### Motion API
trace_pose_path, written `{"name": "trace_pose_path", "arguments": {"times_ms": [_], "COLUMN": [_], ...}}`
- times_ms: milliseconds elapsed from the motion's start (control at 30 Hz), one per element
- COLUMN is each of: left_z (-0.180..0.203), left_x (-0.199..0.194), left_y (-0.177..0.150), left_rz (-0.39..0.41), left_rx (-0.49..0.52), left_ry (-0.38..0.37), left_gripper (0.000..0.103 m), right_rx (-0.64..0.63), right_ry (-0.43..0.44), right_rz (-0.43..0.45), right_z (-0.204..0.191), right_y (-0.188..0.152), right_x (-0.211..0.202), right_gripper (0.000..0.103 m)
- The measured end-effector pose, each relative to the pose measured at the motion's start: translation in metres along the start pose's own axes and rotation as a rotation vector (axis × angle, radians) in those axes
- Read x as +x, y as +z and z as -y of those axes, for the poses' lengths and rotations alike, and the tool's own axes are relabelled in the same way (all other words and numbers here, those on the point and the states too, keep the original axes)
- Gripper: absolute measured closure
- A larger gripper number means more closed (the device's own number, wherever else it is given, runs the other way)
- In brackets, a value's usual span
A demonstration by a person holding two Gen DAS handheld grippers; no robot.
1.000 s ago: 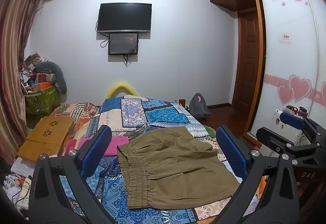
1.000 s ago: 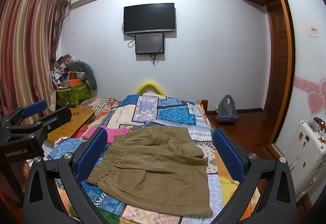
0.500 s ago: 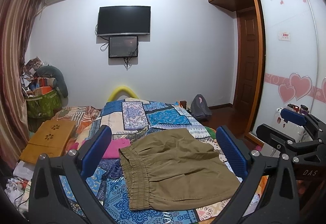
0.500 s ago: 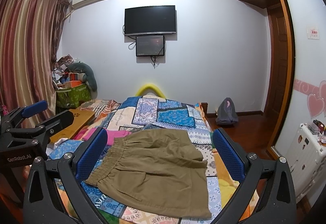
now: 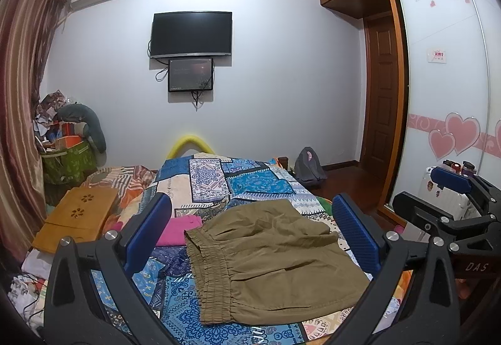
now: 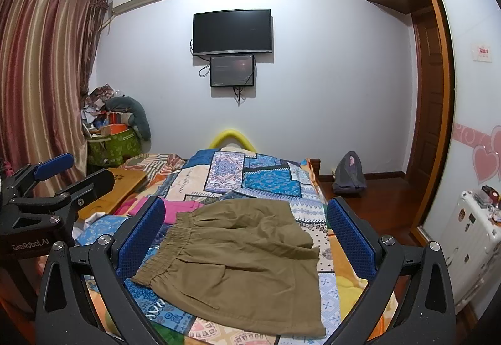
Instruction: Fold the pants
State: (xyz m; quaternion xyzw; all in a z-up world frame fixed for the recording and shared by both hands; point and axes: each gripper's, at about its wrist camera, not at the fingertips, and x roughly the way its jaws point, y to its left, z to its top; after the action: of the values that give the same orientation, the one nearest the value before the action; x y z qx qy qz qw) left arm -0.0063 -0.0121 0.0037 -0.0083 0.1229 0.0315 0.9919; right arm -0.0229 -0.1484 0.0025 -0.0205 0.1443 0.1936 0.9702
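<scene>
Left claw (image 5: 250, 232): both blue-padded fingers (image 5: 149, 229) spread wide apart, nothing between them, pointing forward and held level. Right claw (image 6: 245, 235): fingers (image 6: 349, 235) likewise spread wide, gripping nothing, pointing forward. The two claws sit side by side, apart and not touching; each appears at the edge of the other's view, the right claw (image 5: 451, 207) on the right, the left claw (image 6: 47, 188) on the left.

My left gripper (image 5: 250, 235) pads hide part of the pants (image 5: 275, 257) edges. The bed (image 5: 238, 182) near end is cut off below. The wardrobe sticker (image 5: 438, 55) text I cannot read.
</scene>
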Motion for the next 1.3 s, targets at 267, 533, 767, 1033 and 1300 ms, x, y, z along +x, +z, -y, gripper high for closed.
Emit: {"name": "trace_pose_path", "arguments": {"times_ms": [267, 533, 767, 1033, 1300], "left_z": [0.000, 0.000, -0.003, -0.007, -0.026], "left_x": [0.001, 0.003, 0.007, 0.023, 0.081], "left_y": [-0.003, -0.004, -0.004, -0.007, -0.017], "left_rz": [0.000, 0.004, 0.000, -0.015, -0.102], "left_rx": [0.000, -0.002, -0.011, -0.015, 0.022], "left_ry": [0.002, 0.003, -0.004, 0.019, 0.094], "left_gripper": [0.000, 0.000, 0.000, 0.000, 0.000], "right_rx": [0.000, -0.002, -0.008, -0.020, -0.028], "right_ry": [0.000, -0.004, -0.008, -0.001, -0.054], "right_rz": [-0.002, -0.004, -0.013, -0.046, -0.145], "right_z": [0.000, 0.000, 0.000, 0.004, 0.032], "right_y": [0.001, 0.002, 0.000, -0.005, -0.027], "right_x": [0.000, 0.002, 0.008, 0.023, 0.065], "right_gripper": [0.000, 0.000, 0.000, 0.000, 0.000]}}
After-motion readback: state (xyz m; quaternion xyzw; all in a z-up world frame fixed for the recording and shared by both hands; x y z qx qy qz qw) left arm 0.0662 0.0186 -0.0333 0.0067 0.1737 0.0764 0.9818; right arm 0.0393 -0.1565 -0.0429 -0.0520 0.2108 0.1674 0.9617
